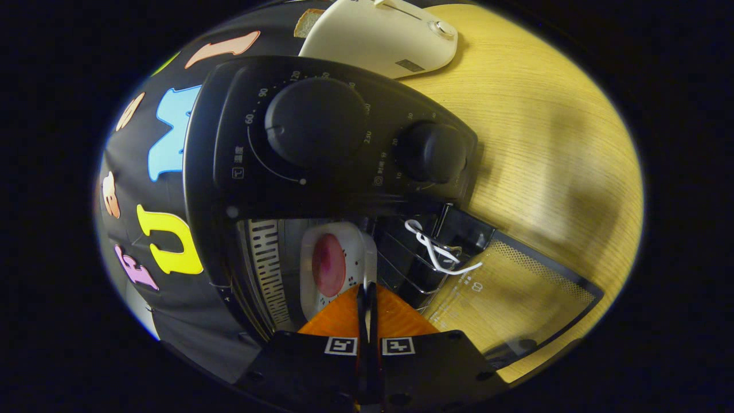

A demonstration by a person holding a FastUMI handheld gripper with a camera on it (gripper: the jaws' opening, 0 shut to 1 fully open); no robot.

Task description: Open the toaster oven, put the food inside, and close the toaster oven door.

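claw: two fingers drawn together, tips nearly touching, only a thin slit between them; nothing is visibly pinched in that slit, though the tips meet right at the near rim of the plate, so contact with the rim cannot be ruled out.

plate: white, rounded, with small dark speckles; sits just ahead of the fingertips, inside the oven cavity on the wire rack. judged stiff, light, glazed and so slippery; likely to chip if knocked. best held by its near rim, pinched thin, kept level.

food: a pinkish-red oval slab lying on the plate, beyond the fingertips. judged soft and free to slide if the plate tilts.

toaster oven: black body, rising beyond and above the claw; two round knobs with dial marks on the panel above the cavity.

oven door: glass with dotted border, dropped open, lying to the right of the fingers. judged hinged, stiff, moderately heavy; a white cord is looped at the door's hinge-side edge and looks the place to pull or lift.

wooden table: pale grain, beyond the door.

white appliance: far beyond the oven.
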